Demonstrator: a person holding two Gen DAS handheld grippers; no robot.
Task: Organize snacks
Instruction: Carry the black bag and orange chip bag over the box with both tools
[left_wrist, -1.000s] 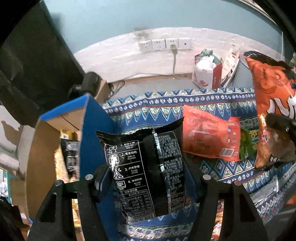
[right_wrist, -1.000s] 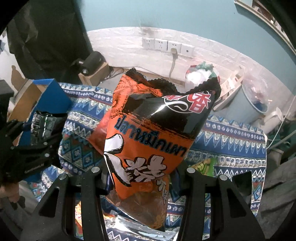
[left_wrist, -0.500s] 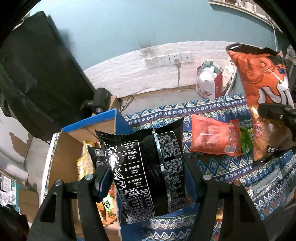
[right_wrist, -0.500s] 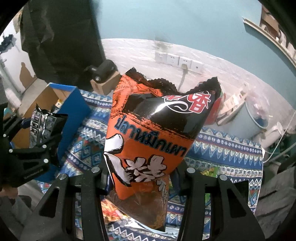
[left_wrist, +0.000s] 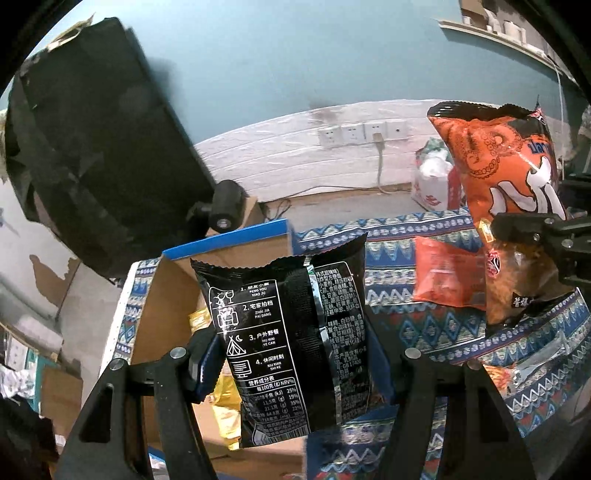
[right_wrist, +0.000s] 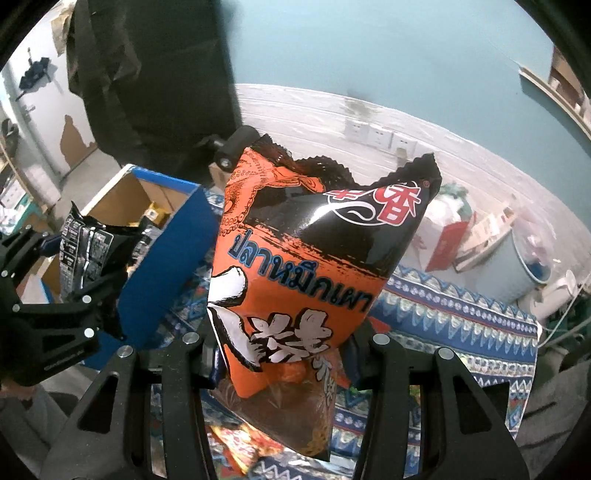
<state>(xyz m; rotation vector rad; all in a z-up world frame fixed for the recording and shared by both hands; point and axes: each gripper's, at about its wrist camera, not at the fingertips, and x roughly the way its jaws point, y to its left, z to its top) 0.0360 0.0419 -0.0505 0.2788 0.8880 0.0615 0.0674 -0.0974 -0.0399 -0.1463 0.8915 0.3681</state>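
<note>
I have a bag in each claw. My left gripper is clamped on the black snack bag, which stands upright in the centre of the left wrist view, its printed back panel facing the camera. Behind and below it, in the lower left of that frame, sits the open cardboard box with blue outer walls; yellow packets already lie inside it.

My right gripper is closed on the lower part of the orange squid snack bag, held upright and filling the middle of the right wrist view. In that same view the box shows at left with the left gripper and its black bag over its opening. From the left wrist view the orange bag hangs at the right edge, above the patterned cloth.

More snacks remain on the cloth: a flat red packet at centre right of the left view, and a few others low at the right edge that I can't make out well.

I judge the step in hand to be carrying both bags to the box. Next I would lower the black bag into the box and part the fingers, then bring the orange bag across to follow, clearing the blue wall.
</note>
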